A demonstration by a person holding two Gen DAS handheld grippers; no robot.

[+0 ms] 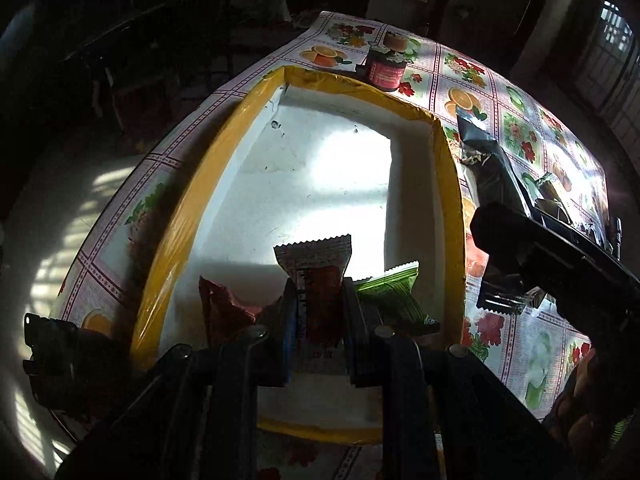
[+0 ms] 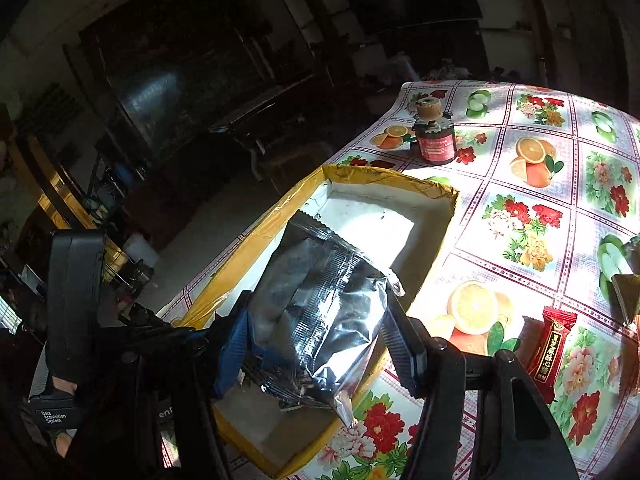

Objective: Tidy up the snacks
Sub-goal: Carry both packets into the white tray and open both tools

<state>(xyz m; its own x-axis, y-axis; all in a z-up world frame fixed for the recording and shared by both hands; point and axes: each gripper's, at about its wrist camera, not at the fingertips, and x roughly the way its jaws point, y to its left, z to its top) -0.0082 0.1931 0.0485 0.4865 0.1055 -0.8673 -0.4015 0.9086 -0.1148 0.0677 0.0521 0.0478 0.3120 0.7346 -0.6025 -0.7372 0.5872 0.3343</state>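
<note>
A shallow white box with yellow taped rim point(image 1: 188, 216) lies on the flowered tablecloth; it also shows in the right wrist view point(image 2: 436, 188). My left gripper point(image 1: 318, 312) is shut on a red-and-white snack packet point(image 1: 320, 280), held over the box's near end. A dark red packet point(image 1: 224, 304) and a green packet point(image 1: 396, 292) lie in the box beside it. My right gripper point(image 2: 320, 320) is shut on a silver-black foil bag point(image 2: 320, 300), held over the box's right rim; the bag also shows in the left wrist view point(image 1: 492, 176).
A small red-labelled jar point(image 2: 434, 142) stands on the table beyond the box. A red snack packet point(image 2: 548, 344) lies on the cloth right of my right gripper, and another wrapper point(image 2: 628, 276) at the far right edge. The table edge drops off left of the box.
</note>
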